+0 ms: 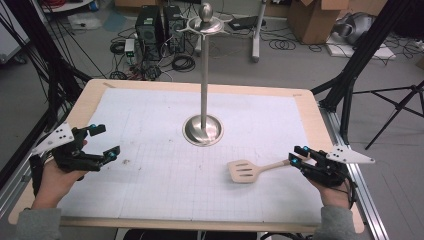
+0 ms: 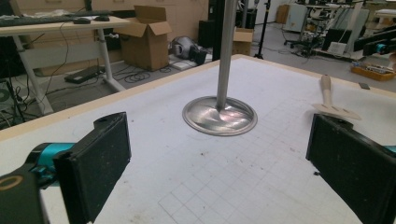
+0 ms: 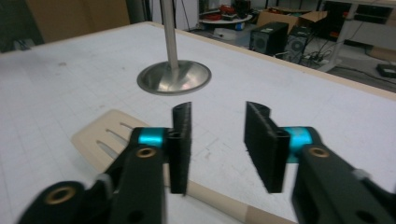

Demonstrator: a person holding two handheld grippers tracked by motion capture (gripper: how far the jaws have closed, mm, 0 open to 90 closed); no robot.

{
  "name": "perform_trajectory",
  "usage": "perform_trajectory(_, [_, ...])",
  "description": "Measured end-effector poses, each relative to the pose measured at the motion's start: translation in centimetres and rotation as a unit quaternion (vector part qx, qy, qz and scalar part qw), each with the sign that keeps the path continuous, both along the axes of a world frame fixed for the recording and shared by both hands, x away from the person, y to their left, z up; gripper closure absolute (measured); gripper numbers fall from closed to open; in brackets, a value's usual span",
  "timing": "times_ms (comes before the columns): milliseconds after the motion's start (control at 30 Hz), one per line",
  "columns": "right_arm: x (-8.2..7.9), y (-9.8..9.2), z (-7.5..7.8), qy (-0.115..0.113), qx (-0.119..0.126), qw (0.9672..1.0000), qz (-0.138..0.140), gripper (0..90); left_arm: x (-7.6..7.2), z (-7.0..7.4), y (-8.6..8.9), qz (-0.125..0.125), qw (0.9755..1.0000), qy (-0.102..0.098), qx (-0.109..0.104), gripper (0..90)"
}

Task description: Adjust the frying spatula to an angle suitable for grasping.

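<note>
Hovering low at the right edge of the tabletop (image 1: 310, 107), the right claw (image 1: 298, 156) sits at the end of the wooden spatula's (image 1: 248, 171) handle; in the right gripper view its jaws stand part-way apart, the handle runs under them from the lower right, the left jaw just over it, nothing pressed between the pads, gap visible; so not clamped on anything; the spatula lies flat on the white gridded mat (image 1: 165, 165), slotted blade toward the middle of the tabletop, handle pointing to the right claw; blade sits in front of and slightly right of the metal stand's (image 1: 203, 130) round base, apart from it; the stand's pole rises upright from the base at the mat's centre, topped by a flat ring with a ball; left claw (image 1: 102, 142) at the left edge of the tabletop, held in the person's left hand (image 1: 52, 180), jaws wide apart, nothing between them, pointing inward toward the stand; in the left gripper view the base shows between its two pads, spatula farther off at right; grey sleeves at the bottom of the high view; floor beyond the tabletop carries cables, computer towers, cardboard boxes.
</note>
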State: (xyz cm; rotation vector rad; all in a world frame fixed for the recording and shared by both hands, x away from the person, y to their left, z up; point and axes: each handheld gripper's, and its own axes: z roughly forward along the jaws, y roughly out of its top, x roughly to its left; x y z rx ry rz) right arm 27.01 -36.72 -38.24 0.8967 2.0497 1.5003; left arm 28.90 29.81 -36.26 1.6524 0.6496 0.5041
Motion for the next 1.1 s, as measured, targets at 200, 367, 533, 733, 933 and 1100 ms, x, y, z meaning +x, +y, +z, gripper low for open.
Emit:
perform_trajectory(200, [0.1, -0.4, -0.8, -0.004, -0.021, 0.9998, -0.004, 87.7, 0.1, -0.4, 0.0, 0.004, 0.9999, 0.008, 0.007, 6.9])
perform_trajectory(367, [0.5, -1.0, -1.8, 0.020, -0.023, 0.9994, -0.015, 89.9, 0.1, -0.6, 0.0, -0.002, 0.9999, 0.008, 0.008, 6.9])
perform_trajectory(533, [1.1, -1.4, -2.7, 0.045, -0.037, 0.9979, -0.026, 90.0, 0.1, -0.7, -0.1, -0.003, 0.9999, 0.010, 0.009, 6.9])
perform_trajectory(733, [1.6, -1.5, -3.8, 0.077, -0.067, 0.9943, -0.030, 90.0, 0.1, -1.1, 0.0, -0.004, 0.9998, 0.016, 0.012, 6.9])
perform_trajectory(933, [2.2, -1.7, -4.6, 0.101, -0.076, 0.9910, -0.044, 90.0, 0.0, -1.2, 0.2, -0.002, 0.9997, 0.018, 0.016, 6.9])
perform_trajectory(1100, [2.5, -1.9, -5.2, 0.122, -0.077, 0.9882, -0.052, 90.0, -0.1, -1.4, 0.3, 0.001, 0.9996, 0.022, 0.019, 6.9])
